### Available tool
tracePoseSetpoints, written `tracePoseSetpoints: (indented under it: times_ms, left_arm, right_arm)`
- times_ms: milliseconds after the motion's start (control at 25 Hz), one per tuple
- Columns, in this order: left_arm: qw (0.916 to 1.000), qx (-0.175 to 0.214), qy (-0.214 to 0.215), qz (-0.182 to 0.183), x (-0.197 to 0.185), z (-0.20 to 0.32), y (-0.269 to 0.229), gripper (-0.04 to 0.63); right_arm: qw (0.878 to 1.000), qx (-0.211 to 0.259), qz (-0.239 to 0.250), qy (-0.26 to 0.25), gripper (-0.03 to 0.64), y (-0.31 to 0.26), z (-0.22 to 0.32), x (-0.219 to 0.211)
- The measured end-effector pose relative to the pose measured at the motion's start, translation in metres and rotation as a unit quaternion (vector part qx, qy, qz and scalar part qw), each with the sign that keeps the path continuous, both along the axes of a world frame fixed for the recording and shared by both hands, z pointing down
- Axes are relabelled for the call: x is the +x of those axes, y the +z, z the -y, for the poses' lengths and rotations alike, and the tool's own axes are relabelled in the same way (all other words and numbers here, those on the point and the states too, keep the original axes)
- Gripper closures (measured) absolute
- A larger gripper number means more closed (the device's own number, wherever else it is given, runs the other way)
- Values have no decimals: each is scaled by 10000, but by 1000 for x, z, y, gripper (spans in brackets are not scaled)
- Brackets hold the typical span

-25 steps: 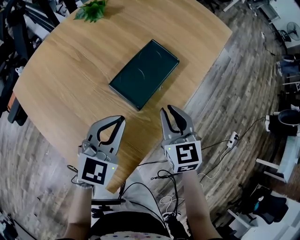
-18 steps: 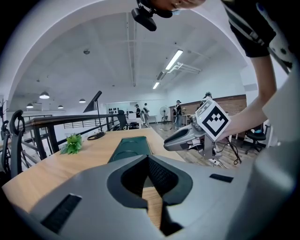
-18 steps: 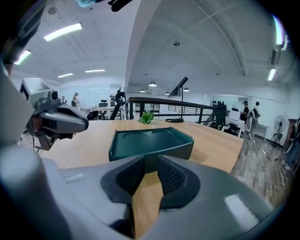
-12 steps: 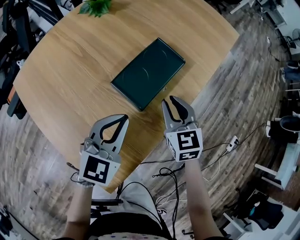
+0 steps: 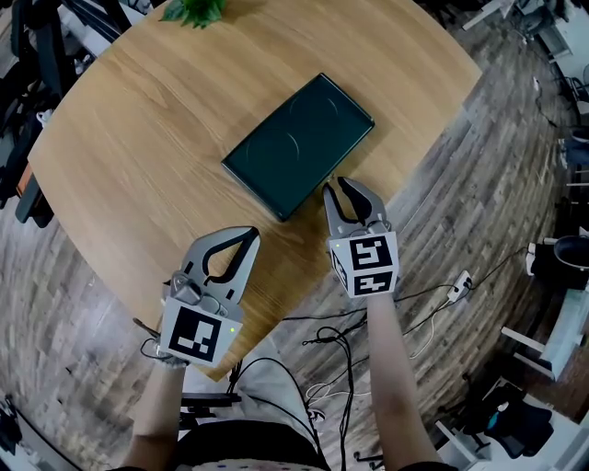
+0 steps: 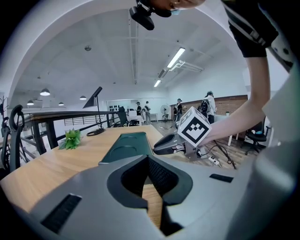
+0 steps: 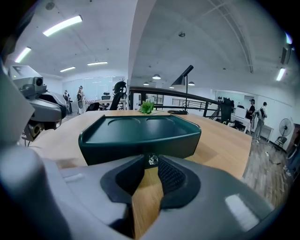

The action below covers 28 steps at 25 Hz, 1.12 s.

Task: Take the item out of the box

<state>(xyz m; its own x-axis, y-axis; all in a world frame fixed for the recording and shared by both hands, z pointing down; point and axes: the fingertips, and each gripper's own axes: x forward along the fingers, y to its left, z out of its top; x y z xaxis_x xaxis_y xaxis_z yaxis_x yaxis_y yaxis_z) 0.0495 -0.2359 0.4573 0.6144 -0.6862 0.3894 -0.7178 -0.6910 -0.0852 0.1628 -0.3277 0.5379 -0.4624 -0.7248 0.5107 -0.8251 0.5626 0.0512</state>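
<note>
A closed dark green box (image 5: 299, 138) lies flat and at an angle on the round wooden table (image 5: 138, 129). My right gripper (image 5: 339, 184) is shut, its tips right at the box's near short side. In the right gripper view the box (image 7: 140, 133) fills the middle, and a small metal clasp (image 7: 151, 160) on its front wall sits just beyond the gripper (image 7: 150, 156) tips. I cannot tell whether they touch it. My left gripper (image 5: 250, 235) is shut and empty, over the table's near edge, apart from the box (image 6: 124, 147).
A small green plant (image 5: 193, 11) stands at the table's far edge. The table edge runs just right of the box. Cables (image 5: 322, 340) and a power strip (image 5: 457, 276) lie on the wood floor below. Chairs and equipment stand around the room.
My right gripper has moved forward and down, from behind the table's near edge up to the box's near short side. The left gripper has stayed where it was.
</note>
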Motion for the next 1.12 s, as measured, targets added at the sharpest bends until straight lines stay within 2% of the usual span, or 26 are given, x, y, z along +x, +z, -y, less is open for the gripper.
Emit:
tracePoseSetpoints:
  times_ms: [360, 1120]
  left_arm:
    - [10000, -35, -9, -44, 2, 3, 0, 589]
    - [9999, -25, 155, 26, 12, 1, 3, 589]
  right_arm:
    - [9998, -102, -136, 46, 536, 11, 9, 1]
    - [9998, -39, 80, 167, 549, 12, 10, 4]
